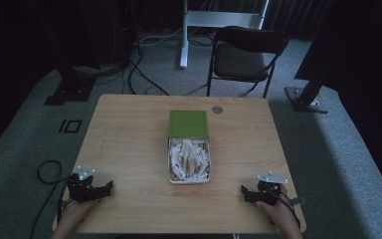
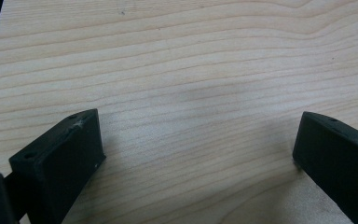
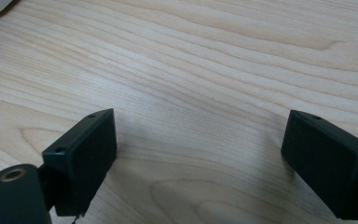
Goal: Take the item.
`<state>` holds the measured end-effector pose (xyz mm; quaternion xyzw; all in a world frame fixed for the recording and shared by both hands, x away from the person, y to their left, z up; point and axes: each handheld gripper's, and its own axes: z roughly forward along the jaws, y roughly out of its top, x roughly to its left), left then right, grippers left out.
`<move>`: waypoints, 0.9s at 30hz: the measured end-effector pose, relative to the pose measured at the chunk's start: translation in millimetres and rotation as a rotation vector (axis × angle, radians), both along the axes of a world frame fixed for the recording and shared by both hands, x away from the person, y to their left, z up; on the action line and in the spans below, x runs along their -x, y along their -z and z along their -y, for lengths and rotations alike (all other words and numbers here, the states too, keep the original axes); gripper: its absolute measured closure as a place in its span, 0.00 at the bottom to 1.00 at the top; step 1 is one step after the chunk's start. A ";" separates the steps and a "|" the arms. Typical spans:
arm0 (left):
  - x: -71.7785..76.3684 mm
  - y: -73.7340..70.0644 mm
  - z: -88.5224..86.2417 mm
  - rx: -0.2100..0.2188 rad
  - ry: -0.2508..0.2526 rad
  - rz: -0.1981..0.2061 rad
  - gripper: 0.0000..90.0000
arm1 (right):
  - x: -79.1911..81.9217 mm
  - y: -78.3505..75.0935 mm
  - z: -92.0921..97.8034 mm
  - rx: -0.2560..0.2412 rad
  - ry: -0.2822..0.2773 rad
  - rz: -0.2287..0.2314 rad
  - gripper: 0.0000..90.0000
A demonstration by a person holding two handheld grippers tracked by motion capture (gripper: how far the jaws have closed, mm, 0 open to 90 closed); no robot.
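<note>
Two black tongs rest on the light wooden bench (image 1: 129, 134), left tongs (image 1: 110, 185) and right tongs (image 1: 242, 189) both spread wide and holding nothing. Between them, well apart from each, sits the open green-lidded white box (image 1: 188, 144) of pale paper strips.

A: How many boxes are on the wooden table (image 1: 129, 149)?
B: One white box (image 1: 189, 180), with one green lid (image 1: 188, 123) lying just behind it.
A: And the pale sticks (image 1: 189, 159) inside?
B: Many, heaped too thickly to count.
A: Grippers?
B: Two: a left gripper (image 1: 110, 185) and a right gripper (image 1: 243, 189), each with two jaws.
A: Anything else?
B: One round grommet (image 1: 217, 109) in the tabletop, and one folding chair (image 1: 246, 57) beyond.
</note>
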<state>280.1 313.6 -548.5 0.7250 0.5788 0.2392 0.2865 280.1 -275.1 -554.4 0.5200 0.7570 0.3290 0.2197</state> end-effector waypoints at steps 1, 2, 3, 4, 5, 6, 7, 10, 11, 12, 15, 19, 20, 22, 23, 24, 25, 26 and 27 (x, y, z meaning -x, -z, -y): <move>0.1 0.0 -0.1 0.001 0.002 0.001 0.03 | 0.0 0.0 0.0 0.000 0.000 0.000 0.11; 0.2 0.1 -0.2 0.001 0.002 0.001 0.03 | 0.0 0.0 0.0 0.000 -0.001 0.000 0.11; 0.2 0.1 -0.2 0.001 0.002 0.001 0.03 | 0.0 0.0 0.0 0.000 0.000 0.000 0.11; 0.2 0.1 -0.2 0.001 0.002 0.001 0.03 | 0.0 0.0 0.0 0.000 0.000 0.000 0.11; 0.1 0.1 -0.2 0.001 0.002 0.001 0.03 | 0.0 0.0 0.0 0.000 0.000 0.000 0.11; 0.1 0.1 -0.2 0.001 0.002 0.001 0.03 | 0.0 0.0 0.0 0.000 0.000 0.000 0.11; 0.2 0.1 -0.1 0.001 0.002 0.001 0.03 | 0.0 0.0 0.0 0.000 0.000 0.000 0.11; 0.2 0.1 -0.2 0.001 0.002 0.001 0.03 | 0.0 0.0 0.1 0.000 -0.002 0.001 0.11; 0.1 0.1 -0.2 0.001 0.002 0.001 0.03 | 0.1 0.1 0.3 0.000 -0.003 0.001 0.12; 0.1 0.1 -0.2 0.000 0.003 0.001 0.03 | 0.1 0.1 0.3 -0.001 -0.003 0.001 0.12; 0.2 0.1 -0.2 0.000 0.003 0.001 0.03 | 0.0 0.1 0.7 -0.001 -0.008 0.000 0.11; 0.2 0.1 -0.2 0.000 0.003 0.001 0.03 | 0.0 0.1 0.7 0.000 -0.008 0.001 0.12; 0.1 0.1 -0.2 0.000 0.003 0.001 0.03 | 0.0 0.1 0.7 0.000 -0.007 0.001 0.12; 0.1 0.1 -0.2 0.000 0.003 0.001 0.03 | 0.0 0.0 0.7 0.000 -0.008 0.001 0.12; 0.1 0.1 -0.2 0.000 0.003 0.001 0.03 | 0.0 0.0 0.6 0.000 -0.007 0.001 0.12; 0.1 0.1 -0.2 0.000 0.003 0.001 0.03 | 0.0 0.0 0.6 0.000 -0.008 0.001 0.12; 0.1 0.1 -0.2 0.000 0.003 0.001 0.03 | 0.0 0.0 0.5 0.000 -0.006 0.000 0.12; 0.1 0.1 -0.2 0.000 0.003 0.001 0.03 | 0.0 0.0 0.2 0.001 -0.003 0.000 0.12; 0.1 0.1 -0.2 0.000 0.003 0.000 0.03 | 0.0 -0.1 -0.3 0.000 0.002 0.000 0.12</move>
